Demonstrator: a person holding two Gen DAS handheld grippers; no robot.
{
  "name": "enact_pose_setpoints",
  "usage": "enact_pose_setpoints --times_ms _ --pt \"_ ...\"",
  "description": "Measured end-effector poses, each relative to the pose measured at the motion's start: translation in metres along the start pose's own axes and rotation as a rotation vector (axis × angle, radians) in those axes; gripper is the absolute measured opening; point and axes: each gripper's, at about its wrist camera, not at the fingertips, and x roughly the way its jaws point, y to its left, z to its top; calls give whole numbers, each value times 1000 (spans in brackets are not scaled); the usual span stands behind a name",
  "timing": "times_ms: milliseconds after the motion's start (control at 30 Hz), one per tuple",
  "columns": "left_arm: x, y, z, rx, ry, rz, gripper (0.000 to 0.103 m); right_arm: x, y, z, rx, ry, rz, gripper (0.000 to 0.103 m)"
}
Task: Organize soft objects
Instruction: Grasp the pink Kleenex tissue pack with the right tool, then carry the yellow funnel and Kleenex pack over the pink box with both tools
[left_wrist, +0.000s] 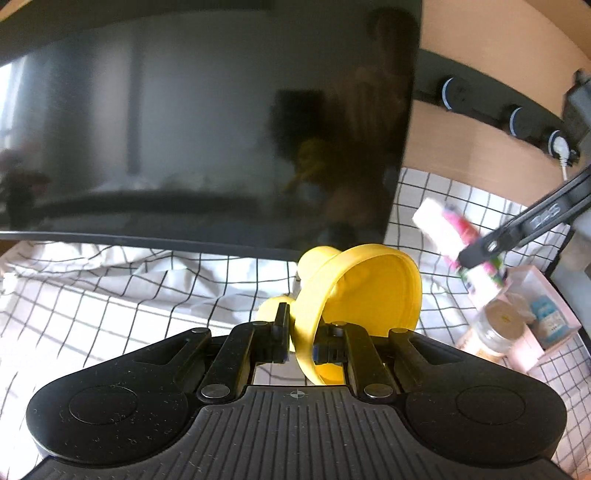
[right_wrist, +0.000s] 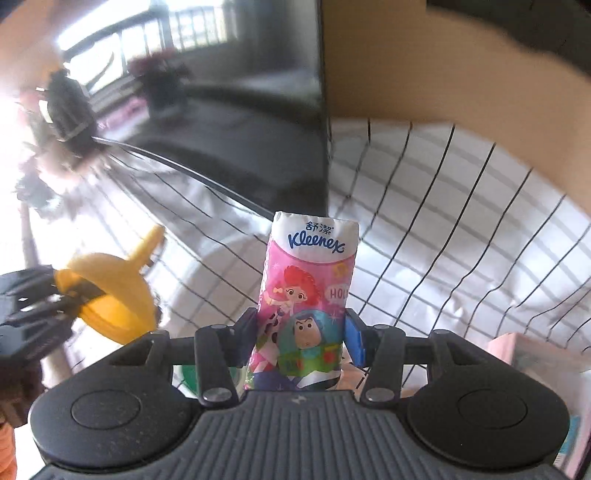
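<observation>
My left gripper (left_wrist: 300, 334) is shut on the rim of a yellow rubber duck (left_wrist: 369, 288), held above the checked cloth with its flat base turned toward the camera. The duck also shows in the right wrist view (right_wrist: 110, 295), at the left, in the blurred left gripper (right_wrist: 33, 306). My right gripper (right_wrist: 301, 332) is shut on a pink Kleenex tissue pack (right_wrist: 308, 295), held upright. In the left wrist view the pack (left_wrist: 454, 232) hangs at the right in the right gripper (left_wrist: 476, 254).
A large dark monitor (left_wrist: 207, 129) stands on the white checked tablecloth (left_wrist: 110, 295). A pink organiser box (left_wrist: 532, 317) with a jar (left_wrist: 498, 325) sits at the right; the box also shows in the right wrist view (right_wrist: 535, 354). A black power strip (left_wrist: 517, 118) runs along the wall.
</observation>
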Motion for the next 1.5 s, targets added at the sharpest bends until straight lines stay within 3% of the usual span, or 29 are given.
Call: enact_pose_setpoints --times_ms 200,433,767,1167,1300,1400,1500 --pt "-25 -20 -10 -42 -19 -4 12 -45 1 -37 -66 -65 -32 48" --pt "-19 -69 -16 -18 1 -76 12 -76 -36 -79 -37 -102 -82 48" --pt "22 -164 -5 59 51 -216 12 -119 -112 -132 70 -193 -172 49" --pt "92 -316 -2 192 126 -408 12 -146 -202 -187 269 -351 -331 49" --pt "120 -353 -3 234 126 -428 13 -141 -224 -192 326 -386 -380 49" --pt "148 -375 -9 261 120 -378 13 -127 -240 -191 364 -373 -354 49" --pt "180 -384 -20 321 212 -326 14 -110 -250 -189 413 -357 -330 49"
